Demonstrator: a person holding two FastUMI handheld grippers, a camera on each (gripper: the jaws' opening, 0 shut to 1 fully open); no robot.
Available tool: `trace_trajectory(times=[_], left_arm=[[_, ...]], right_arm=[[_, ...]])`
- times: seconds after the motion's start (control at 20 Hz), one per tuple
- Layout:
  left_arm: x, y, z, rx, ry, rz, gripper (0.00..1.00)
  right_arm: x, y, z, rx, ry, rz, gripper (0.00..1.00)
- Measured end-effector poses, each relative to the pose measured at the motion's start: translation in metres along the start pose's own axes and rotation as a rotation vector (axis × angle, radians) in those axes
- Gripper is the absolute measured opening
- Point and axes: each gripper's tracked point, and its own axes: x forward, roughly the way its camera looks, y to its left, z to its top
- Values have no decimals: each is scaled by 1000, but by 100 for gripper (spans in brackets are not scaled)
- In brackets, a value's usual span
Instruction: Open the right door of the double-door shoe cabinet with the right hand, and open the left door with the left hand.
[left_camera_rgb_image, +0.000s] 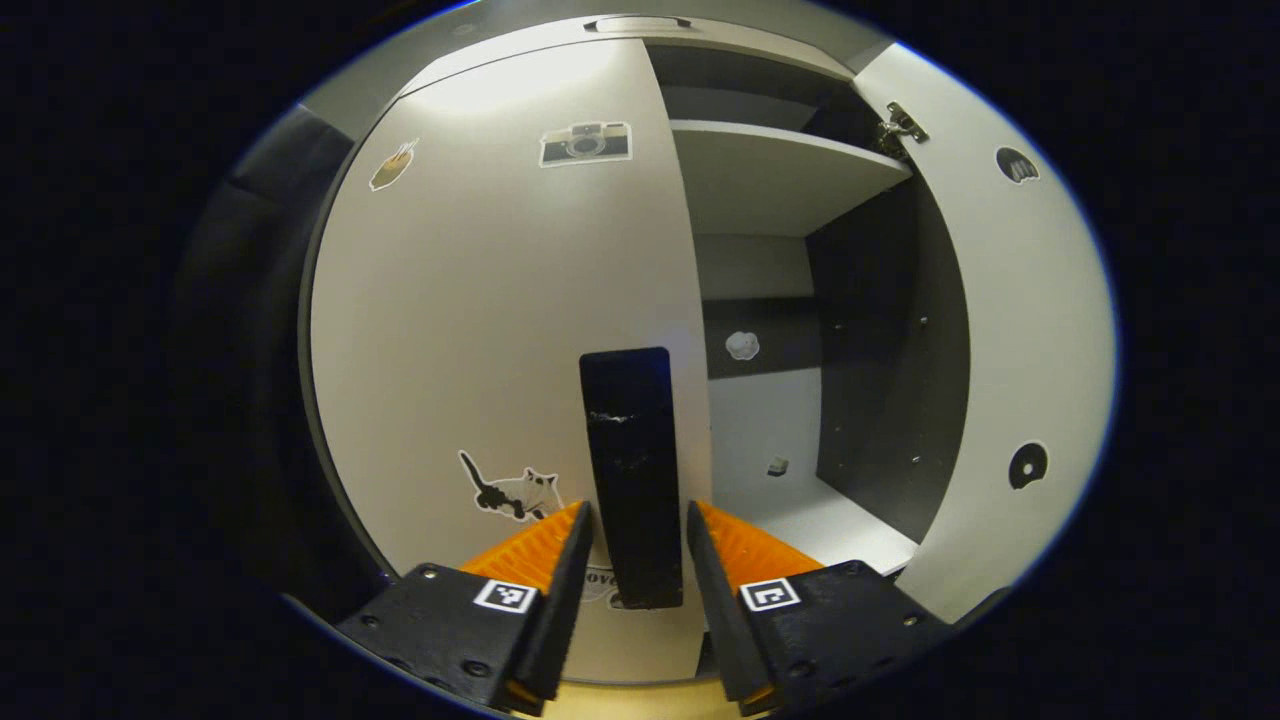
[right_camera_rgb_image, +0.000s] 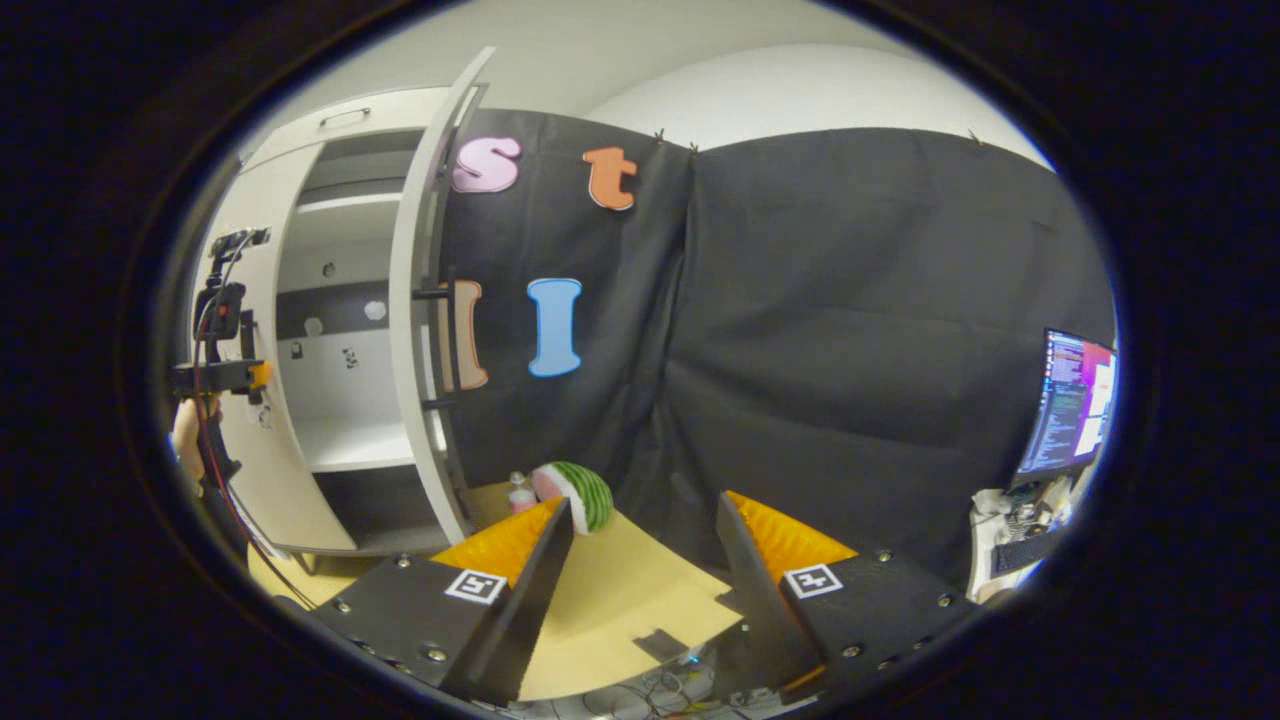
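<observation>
The shoe cabinet (left_camera_rgb_image: 760, 180) stands half done: its right door (left_camera_rgb_image: 1010, 330) is swung wide open, showing a shelf (left_camera_rgb_image: 780, 170) and a bare, dark-walled inside, while the left door (left_camera_rgb_image: 490, 300) is flush and closed. So the right-hand part of the task looks finished, and the left door remains to be pulled.

In the left gripper view, the left gripper (left_camera_rgb_image: 637, 560) sits right at that door's dark upright handle (left_camera_rgb_image: 632, 470), with one finger on either side of it. The fingers are apart and seem not to press on the handle yet; closing on it and drawing the door outward looks like the step in hand.

In the right gripper view, the right gripper (right_camera_rgb_image: 640, 570) is spread open and holds nothing, well away from the cabinet and over a tan bench (right_camera_rgb_image: 610, 610). The open door shows edge-on at the left of that view, with a watermelon-like toy (right_camera_rgb_image: 580, 492) on the bench just beyond it and a monitor (right_camera_rgb_image: 1075, 400) far off to the side.
</observation>
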Motion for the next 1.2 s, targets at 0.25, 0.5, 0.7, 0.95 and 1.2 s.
trace_trajectory(times=[0.25,0.5,0.7,0.95,1.2], left_arm=[[0,-3,2,-26,-12,-30,31],[-2,-3,2,-30,-14,-59,24],[-7,-3,1,-38,-13,-92,23],[-25,-1,0,-48,-2,-143,23],[-35,2,-3,-52,12,-178,23]], right_arm=[[-5,1,-3,17,10,-20,86],[-2,8,7,-2,4,5,83],[10,19,16,-4,-1,46,86],[20,40,21,-14,-4,104,86],[11,51,14,-44,4,144,86]])
